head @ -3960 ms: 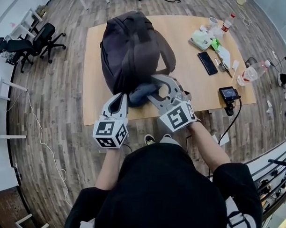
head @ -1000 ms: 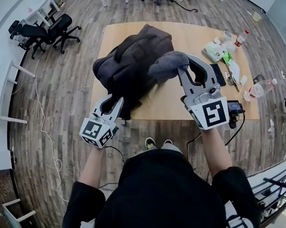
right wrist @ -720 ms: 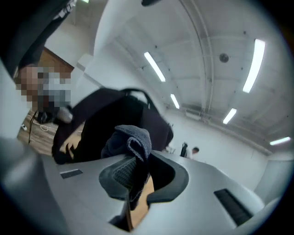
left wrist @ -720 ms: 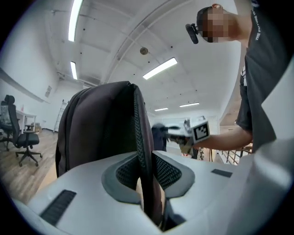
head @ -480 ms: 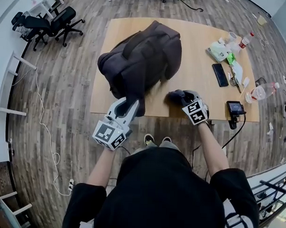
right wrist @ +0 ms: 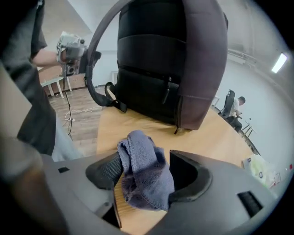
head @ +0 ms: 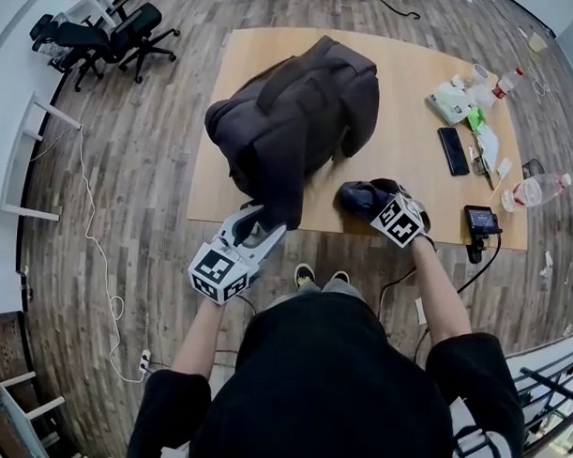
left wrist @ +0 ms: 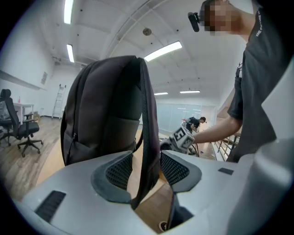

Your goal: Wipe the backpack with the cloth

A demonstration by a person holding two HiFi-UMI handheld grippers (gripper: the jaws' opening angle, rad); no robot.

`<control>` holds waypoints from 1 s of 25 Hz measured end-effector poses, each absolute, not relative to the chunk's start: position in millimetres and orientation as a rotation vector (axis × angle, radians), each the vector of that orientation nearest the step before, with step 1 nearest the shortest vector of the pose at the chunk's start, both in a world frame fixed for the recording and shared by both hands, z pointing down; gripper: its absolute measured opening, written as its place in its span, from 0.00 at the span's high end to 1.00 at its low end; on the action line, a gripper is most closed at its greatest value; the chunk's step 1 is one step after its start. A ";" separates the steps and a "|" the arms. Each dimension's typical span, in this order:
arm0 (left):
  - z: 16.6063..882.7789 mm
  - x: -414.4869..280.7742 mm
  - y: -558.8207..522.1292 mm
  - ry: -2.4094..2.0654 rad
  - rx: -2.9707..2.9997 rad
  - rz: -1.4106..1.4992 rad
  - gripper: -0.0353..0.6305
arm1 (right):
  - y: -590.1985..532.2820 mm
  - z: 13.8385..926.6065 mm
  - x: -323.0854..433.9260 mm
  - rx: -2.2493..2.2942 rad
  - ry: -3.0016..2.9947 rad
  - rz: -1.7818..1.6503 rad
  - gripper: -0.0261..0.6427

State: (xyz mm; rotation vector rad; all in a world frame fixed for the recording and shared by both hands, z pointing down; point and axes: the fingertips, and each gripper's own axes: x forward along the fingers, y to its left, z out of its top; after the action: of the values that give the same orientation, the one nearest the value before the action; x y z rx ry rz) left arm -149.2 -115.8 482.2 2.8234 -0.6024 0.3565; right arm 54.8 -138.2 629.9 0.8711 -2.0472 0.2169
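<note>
Dark backpack (head: 295, 111) stands upright on the wooden table (head: 413, 96), just beyond both pairs of jaws; grey-blue cloth (right wrist: 146, 183) sits bunched between the jaws of the right gripper (right wrist: 143, 163), over the table's near edge, leaning on the left pad; those jaws have just been opening and stand wide, released, not pinching the cloth; left gripper (left wrist: 142, 167) has the backpack's shoulder strap (left wrist: 148, 114) hanging between its jaws, close to the right pad, gap at the left pad; its jaws have just been opening too, strap let go; black phone (head: 452, 150) and water bottle (head: 536, 192) lie well off to the right of the right jaws
</note>
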 end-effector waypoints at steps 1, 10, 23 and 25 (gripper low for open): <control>489.4 -148.6 -110.8 -0.573 2.822 0.394 0.66 | -140.6 623.7 55.3 0.864 -2.054 0.239 0.53; 500.6 -129.7 -89.5 -0.473 2.821 0.362 0.66 | -156.9 624.9 64.8 0.522 -1.956 0.301 0.53; 554.0 -143.4 -79.7 -0.517 2.734 0.465 0.66 | -133.8 666.9 50.1 0.598 -1.969 0.435 0.78; 562.8 -145.3 -82.5 -0.548 2.740 0.499 0.65 | -129.7 649.3 40.9 0.661 -2.057 0.406 0.79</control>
State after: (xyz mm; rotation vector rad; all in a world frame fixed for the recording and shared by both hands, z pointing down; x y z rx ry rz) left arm -145.3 -82.5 562.8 2.7401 -0.5478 0.4988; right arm 40.9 -129.7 649.3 0.6609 -2.0573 0.4059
